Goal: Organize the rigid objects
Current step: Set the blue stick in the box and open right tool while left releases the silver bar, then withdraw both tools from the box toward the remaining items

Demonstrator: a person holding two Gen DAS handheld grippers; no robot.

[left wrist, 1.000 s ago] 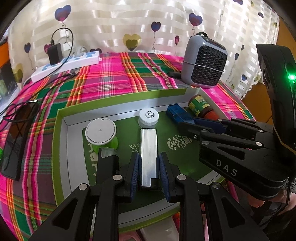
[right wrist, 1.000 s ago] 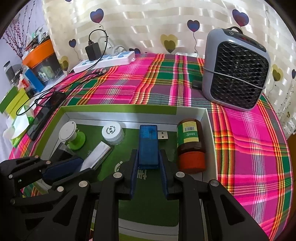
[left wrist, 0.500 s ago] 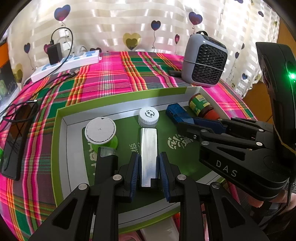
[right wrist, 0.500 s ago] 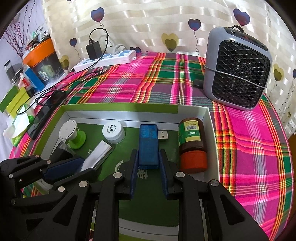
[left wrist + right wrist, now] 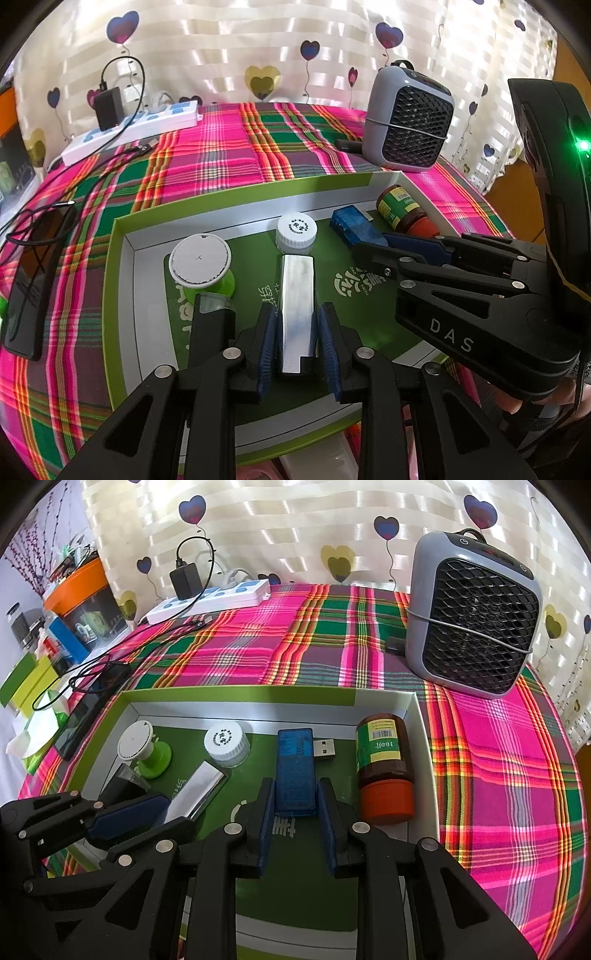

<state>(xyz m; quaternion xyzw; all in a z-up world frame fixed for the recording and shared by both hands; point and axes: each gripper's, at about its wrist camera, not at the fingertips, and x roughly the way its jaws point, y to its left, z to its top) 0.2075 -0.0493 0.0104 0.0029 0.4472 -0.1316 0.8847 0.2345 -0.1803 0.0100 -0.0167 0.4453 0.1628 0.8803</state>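
A green tray (image 5: 122, 295) lies on the plaid cloth. My left gripper (image 5: 297, 332) is shut on a silver metal bar (image 5: 297, 295) resting on the tray floor; the bar shows in the right wrist view (image 5: 197, 790) too. My right gripper (image 5: 295, 808) is shut on a blue USB device (image 5: 295, 768), also on the tray floor, seen in the left wrist view (image 5: 356, 227). In the tray also lie a white-capped green spool (image 5: 201, 266), a white cap (image 5: 296, 232) and a brown bottle with an orange lid (image 5: 382, 764) on its side.
A grey fan heater (image 5: 472, 620) stands behind the tray at the right. A white power strip (image 5: 210, 600) with a charger and cables lies at the back left. A black phone (image 5: 33, 288) lies left of the tray. Boxes and an orange-lidded bin (image 5: 79, 602) stand at far left.
Both grippers have stayed closed on their objects and pulled back slightly; the scene has drawn a little further away. Nothing in the tray has shifted.
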